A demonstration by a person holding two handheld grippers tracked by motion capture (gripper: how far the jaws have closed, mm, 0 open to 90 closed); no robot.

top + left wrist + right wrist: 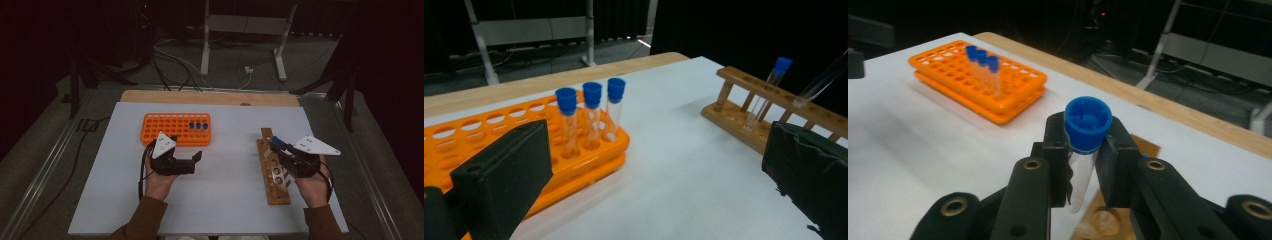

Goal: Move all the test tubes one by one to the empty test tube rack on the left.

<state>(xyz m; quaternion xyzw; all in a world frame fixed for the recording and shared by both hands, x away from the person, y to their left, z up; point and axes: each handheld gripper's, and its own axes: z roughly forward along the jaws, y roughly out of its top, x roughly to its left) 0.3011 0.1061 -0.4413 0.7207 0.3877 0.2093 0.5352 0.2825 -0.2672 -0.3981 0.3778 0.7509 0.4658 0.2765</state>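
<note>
From the high view, the right gripper [278, 146] grips a blue-capped test tube [276, 143] over the wooden rack [274, 175] at four o'clock, apparently ferrying it between racks. The left gripper [196, 158] waits at nine o'clock beside the orange rack [175, 129].

In the left gripper view, its jaws stand wide, holding nothing, near three capped tubes [591, 112].

In the right gripper view, the pads pinch the tube just under its cap, so it hangs upright.

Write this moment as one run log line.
right gripper: shut on blue-capped clear tube | left gripper: open | over brown wooden rack
</note>
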